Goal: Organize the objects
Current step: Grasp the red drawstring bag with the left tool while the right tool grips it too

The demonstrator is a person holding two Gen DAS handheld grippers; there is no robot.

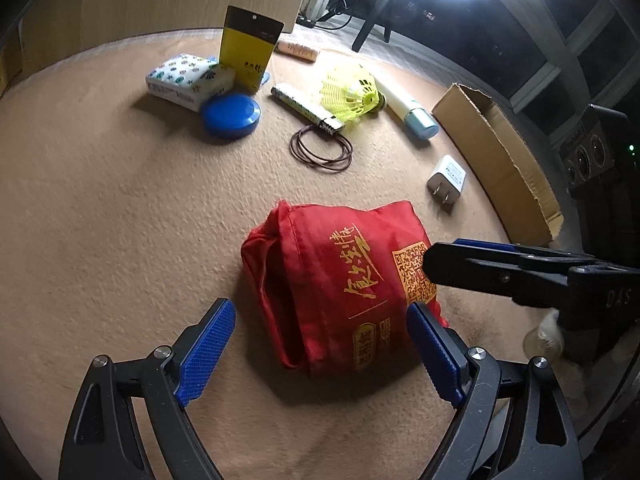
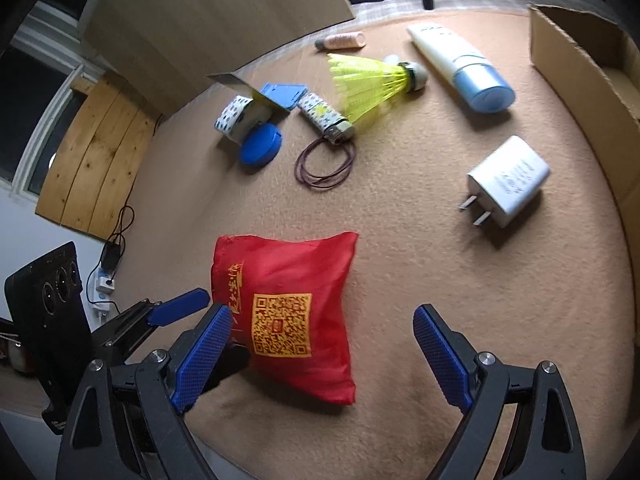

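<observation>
From where I sit, my left gripper (image 1: pixel 320 354) hangs over the tan mat (image 1: pixel 120 220) with its jaws spread wide and nothing between the pads. The red drawstring bag (image 1: pixel 340 288) lies just ahead of them and between their lines, its open mouth turned toward the left jaw; whether the right-hand pad touches the cloth I cannot tell. Ahead of the left jaw, well apart, sit the tissue pack (image 1: pixel 188 80), the blue round tin (image 1: pixel 231 115) and the upright yellow card (image 1: pixel 248 48). Straight ahead beyond the bag lie the hair ties (image 1: pixel 322 150), the patterned lighter (image 1: pixel 306 110) and the yellow shuttlecock (image 1: pixel 352 94). Ahead of the right jaw are the white tube (image 1: pixel 408 110), the white charger (image 1: pixel 447 179) and the cardboard box (image 1: pixel 500 152).

My right gripper (image 2: pixel 320 356) is also spread wide and empty, coming in over the bag's QR-code side; the cloth lies nearer its left jaw, and the other gripper's fingers show just beyond that jaw.

I judge this to be the opening step: both tools closing in on the bag, nothing yet gripped. The next move seems to call for pinching the bag's rim with one pair of jaws and its far edge with the other, so that the mouth is held open. The slack cloth may slip or bunch, so the bite should be deep.
</observation>
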